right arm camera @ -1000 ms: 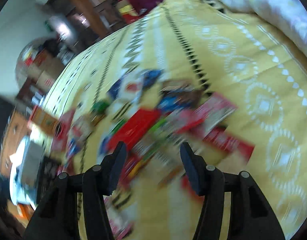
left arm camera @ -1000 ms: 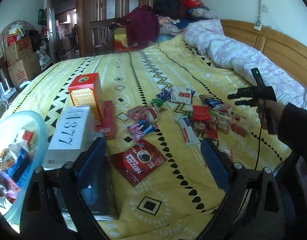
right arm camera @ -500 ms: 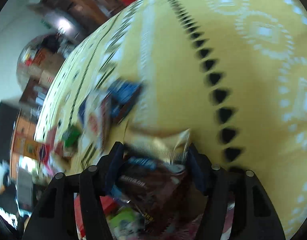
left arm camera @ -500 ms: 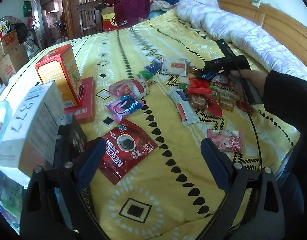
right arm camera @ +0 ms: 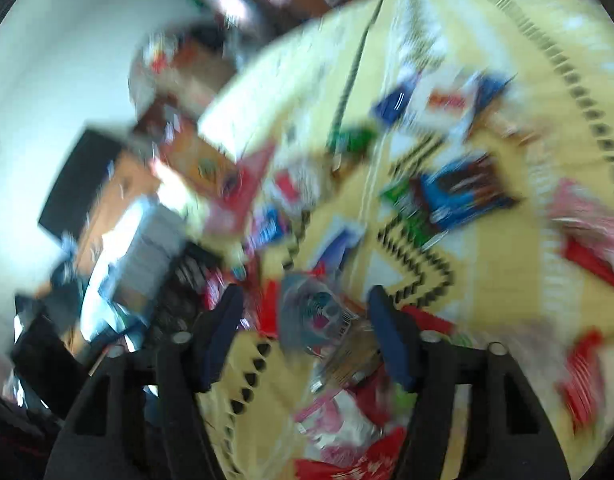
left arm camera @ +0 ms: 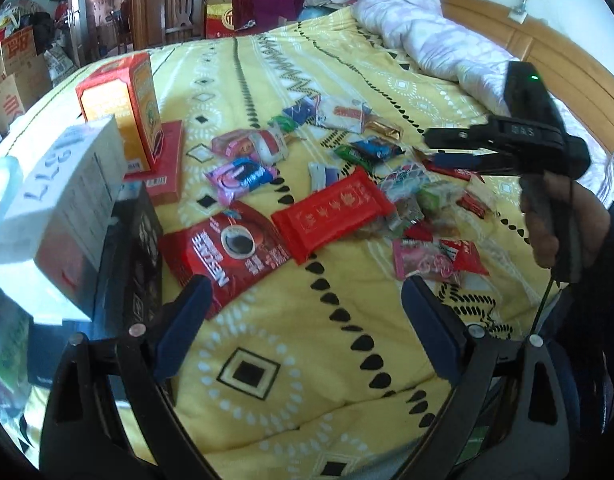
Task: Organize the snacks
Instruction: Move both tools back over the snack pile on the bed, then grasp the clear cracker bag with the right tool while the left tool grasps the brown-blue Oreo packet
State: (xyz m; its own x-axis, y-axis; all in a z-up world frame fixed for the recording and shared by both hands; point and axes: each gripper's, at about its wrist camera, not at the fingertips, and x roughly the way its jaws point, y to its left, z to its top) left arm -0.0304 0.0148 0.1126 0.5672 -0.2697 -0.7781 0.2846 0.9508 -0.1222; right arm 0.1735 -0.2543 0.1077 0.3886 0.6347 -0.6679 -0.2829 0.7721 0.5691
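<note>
Several snack packets lie scattered on the yellow patterned bedspread [left arm camera: 291, 344]: a red Nescafe pouch [left arm camera: 227, 248], a long red packet [left arm camera: 331, 212], a pink packet [left arm camera: 241, 176] and a heap of small wrappers [left arm camera: 423, 204]. My left gripper [left arm camera: 303, 320] is open and empty, low over the bed's near edge. My right gripper [left arm camera: 447, 148] hovers over the heap; in its own blurred view [right arm camera: 307, 328] its jaws stand apart with a bluish wrapper [right arm camera: 315, 312] between them, and contact is unclear.
An orange-red box [left arm camera: 123, 104], a flat red box [left arm camera: 167, 164], a white box [left arm camera: 63, 208] and a black box [left arm camera: 135, 252] stand at the left. A lilac duvet [left arm camera: 431, 44] and wooden headboard [left arm camera: 563, 60] are at the far right. Clothes are piled at the back.
My left gripper moved closer to the snacks. My right gripper swept from the far side of the heap to the nearer wrappers, its view swinging and blurring.
</note>
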